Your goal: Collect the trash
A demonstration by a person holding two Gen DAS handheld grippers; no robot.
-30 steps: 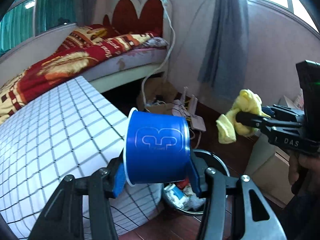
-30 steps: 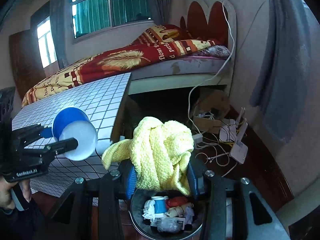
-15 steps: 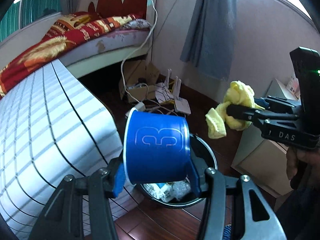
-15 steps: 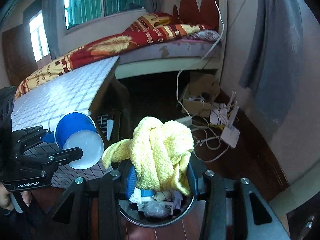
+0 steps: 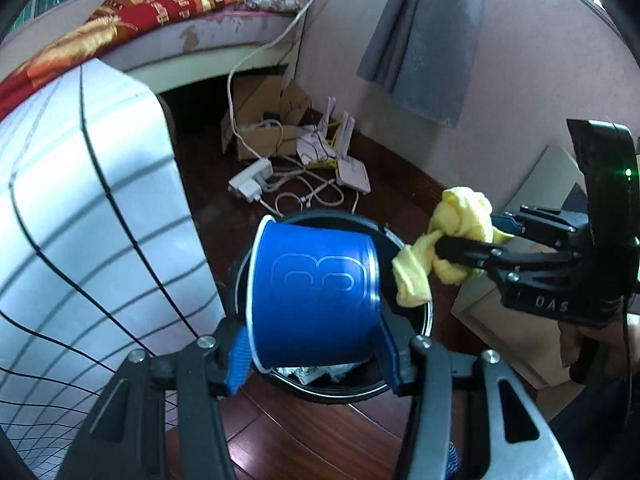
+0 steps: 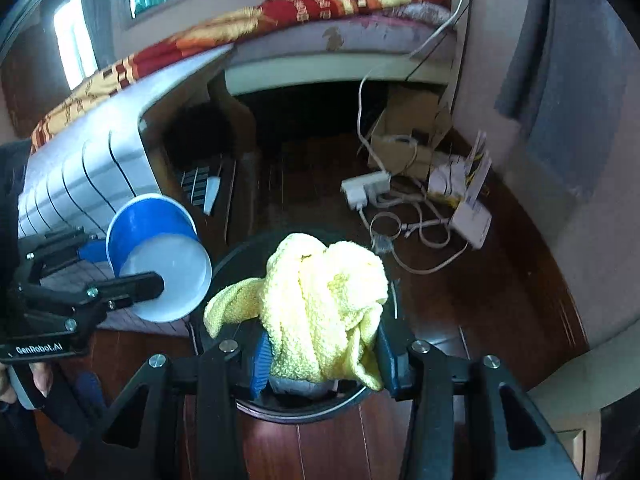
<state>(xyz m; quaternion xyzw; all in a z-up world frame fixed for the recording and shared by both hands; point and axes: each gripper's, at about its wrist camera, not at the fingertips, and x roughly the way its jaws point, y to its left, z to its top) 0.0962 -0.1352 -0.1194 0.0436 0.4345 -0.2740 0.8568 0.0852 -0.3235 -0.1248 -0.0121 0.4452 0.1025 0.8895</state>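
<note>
Both grippers have dropped closer over the trash bin (image 5: 416, 320) since a second ago; the bin, then low in both views, now sits directly behind the held items. Left gripper (image 5: 316, 352): blue pads clamped against the sides of a blue cup (image 5: 312, 296), cup lying sideways, white mouth turned to the left, hanging above the bin's opening. Right gripper (image 6: 322, 364): fingers closed on a bunched yellow cloth (image 6: 324, 316), one loose end drooping to the left, the bundle above the bin (image 6: 288, 408). In the left wrist view the cloth (image 5: 452, 252) hangs over the bin's right rim, beside the cup. Crumpled wrappers (image 5: 316, 372) show inside the bin, below the cup. Left of the bin, a table with gridded white cover (image 5: 88, 216). Beyond the bin, a power strip (image 5: 250, 178) and tangled cables on the dark wood floor; farther back, the bed (image 5: 160, 12).
</note>
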